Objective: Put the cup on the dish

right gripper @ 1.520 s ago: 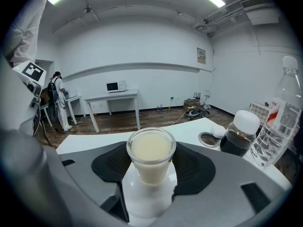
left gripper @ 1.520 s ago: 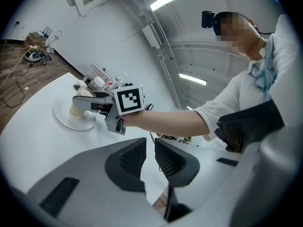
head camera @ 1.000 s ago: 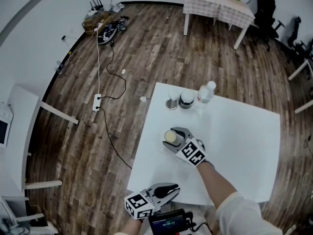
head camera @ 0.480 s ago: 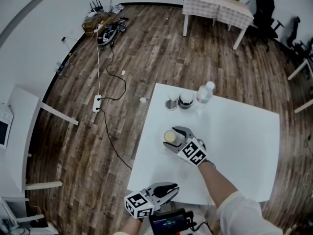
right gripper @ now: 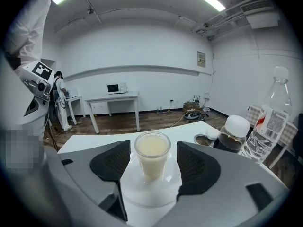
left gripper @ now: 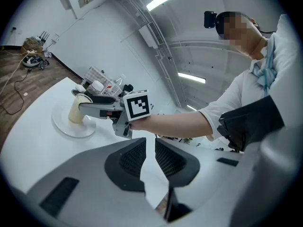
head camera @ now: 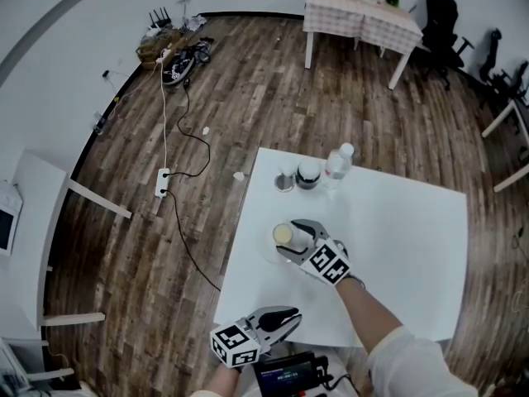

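A clear cup [right gripper: 152, 155] of pale liquid stands upright on a round white dish [right gripper: 152, 190] near the white table's left edge. My right gripper [right gripper: 151, 164] is open around the cup, with a gap showing between each pad and the cup's wall. From the head view, the cup [head camera: 283, 235] sits between that gripper's [head camera: 289, 238] fingers. My left gripper [head camera: 279, 322] hovers at the table's near edge, shut and empty. The left gripper view shows the cup [left gripper: 76, 109], the dish [left gripper: 70, 126] and the right gripper [left gripper: 97, 106] from the side.
At the table's far edge stand a plastic water bottle [head camera: 336, 165], a dark jar with a white lid [head camera: 309, 172] and a small metal piece [head camera: 286, 180]. A dark device with a screen [head camera: 285, 377] hangs below the left gripper. Wooden floor and cables lie to the left.
The head view has shifted a little. The right gripper stays around the cup on the dish, and the left gripper has not moved.
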A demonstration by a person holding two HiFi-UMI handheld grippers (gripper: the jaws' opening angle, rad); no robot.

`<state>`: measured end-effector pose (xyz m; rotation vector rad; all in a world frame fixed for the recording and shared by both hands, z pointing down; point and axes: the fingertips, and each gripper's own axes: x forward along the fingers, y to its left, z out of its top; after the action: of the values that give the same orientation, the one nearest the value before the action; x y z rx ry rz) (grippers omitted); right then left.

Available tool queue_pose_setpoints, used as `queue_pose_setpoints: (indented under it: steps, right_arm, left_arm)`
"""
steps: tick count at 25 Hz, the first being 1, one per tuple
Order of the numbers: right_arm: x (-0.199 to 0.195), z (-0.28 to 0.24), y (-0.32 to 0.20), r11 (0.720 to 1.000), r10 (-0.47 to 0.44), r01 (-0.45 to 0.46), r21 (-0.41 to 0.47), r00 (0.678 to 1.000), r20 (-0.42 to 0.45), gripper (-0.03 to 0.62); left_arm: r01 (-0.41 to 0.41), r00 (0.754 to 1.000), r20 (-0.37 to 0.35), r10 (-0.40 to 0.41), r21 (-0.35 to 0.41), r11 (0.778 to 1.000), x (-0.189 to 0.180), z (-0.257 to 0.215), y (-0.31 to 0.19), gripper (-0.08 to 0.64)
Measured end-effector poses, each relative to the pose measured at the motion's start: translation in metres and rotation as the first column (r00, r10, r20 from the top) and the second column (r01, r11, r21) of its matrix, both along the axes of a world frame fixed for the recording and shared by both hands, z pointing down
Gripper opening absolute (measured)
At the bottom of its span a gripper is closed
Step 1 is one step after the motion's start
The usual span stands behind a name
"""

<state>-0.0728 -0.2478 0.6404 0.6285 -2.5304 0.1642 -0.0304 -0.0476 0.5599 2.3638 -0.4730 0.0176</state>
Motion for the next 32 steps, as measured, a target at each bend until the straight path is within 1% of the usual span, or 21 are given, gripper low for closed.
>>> queue_pose_setpoints:
  steps: [6, 18, 32]
  right_arm:
    - [0.01, -0.007, 0.007, 1.0, 0.013, -0.013, 0.0, 1.0, -0.009, 0.308]
    - [0.028, -0.036, 0.03, 0.998, 0.066, -0.066, 0.003, 0.997, 0.032, 0.308]
    - [0.07, -0.06, 0.074, 0.99, 0.138, -0.138, 0.004, 0.988, 0.07, 0.308]
  left_arm:
    - [-0.002, 1.0, 0.01, 0.002, 0.024, 1.0, 0.0, -0.011, -0.005, 0.054]
    - [-0.004, 1.0, 0.014, 0.003, 0.063, 0.998, -0.004, -0.028, -0.011, 0.054]
    - [-0.017, 0.999, 0.036, 0.013, 0.135, 0.991, -0.005, -0.056, -0.015, 0.054]
